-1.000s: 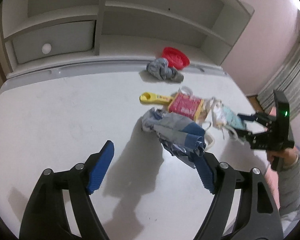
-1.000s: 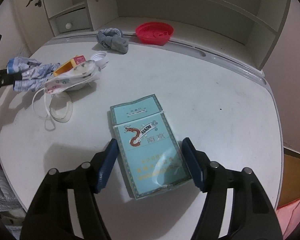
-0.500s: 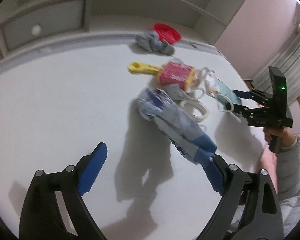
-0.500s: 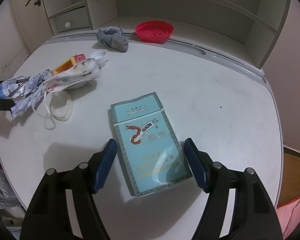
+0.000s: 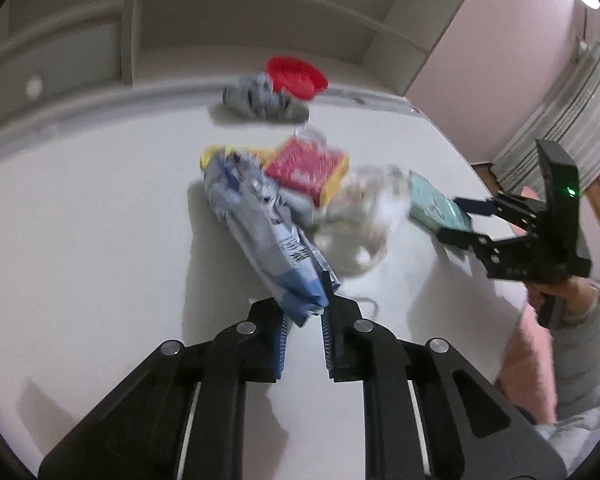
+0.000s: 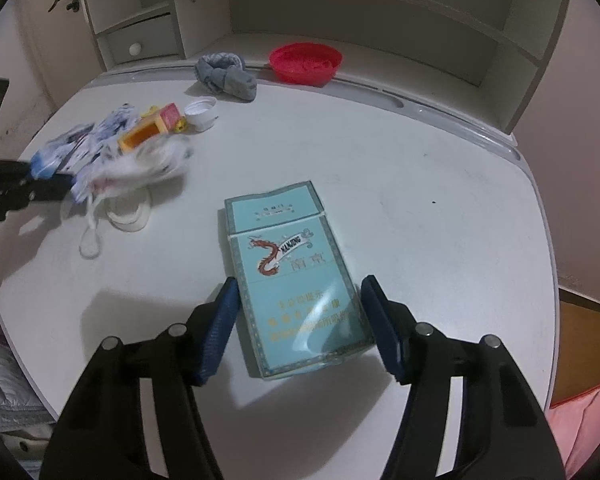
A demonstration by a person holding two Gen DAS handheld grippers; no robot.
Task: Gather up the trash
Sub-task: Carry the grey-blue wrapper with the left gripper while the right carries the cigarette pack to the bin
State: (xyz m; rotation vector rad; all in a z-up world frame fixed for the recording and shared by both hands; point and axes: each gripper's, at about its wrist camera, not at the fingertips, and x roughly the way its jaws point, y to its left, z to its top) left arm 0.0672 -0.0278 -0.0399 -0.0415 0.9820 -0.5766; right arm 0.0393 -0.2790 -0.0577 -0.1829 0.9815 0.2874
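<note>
1. Trash lies scattered on the white desk (image 6: 400,152): a crumpled blue-and-white wrapper (image 5: 268,236), a red and yellow box (image 5: 306,168), a white tangle of bands and wrapping (image 5: 360,216), a white cap (image 6: 201,113), and a flattened light-blue cigarette pack (image 6: 296,280).
2. Your left tool (image 5: 303,326) has just been closing, and its pads now pinch the near end of the wrapper, which stretches away from the tips toward the pile.
3. Your right tool (image 6: 300,328) stands open astride the lower half of the cigarette pack; its jaws have been narrowing a little, but a gap shows on each side, so nothing is held yet.
4. By my judgement you are early in the job: one piece is gripped, one is lined up, and the rest of the pile is untouched. No bin shows in either view.
5. Further back, a grey cloth (image 6: 226,74) and a red bowl (image 6: 306,62) sit by the shelf unit (image 6: 340,12). The white tangle lies against the wrapper and may drag along when you lift.
</note>
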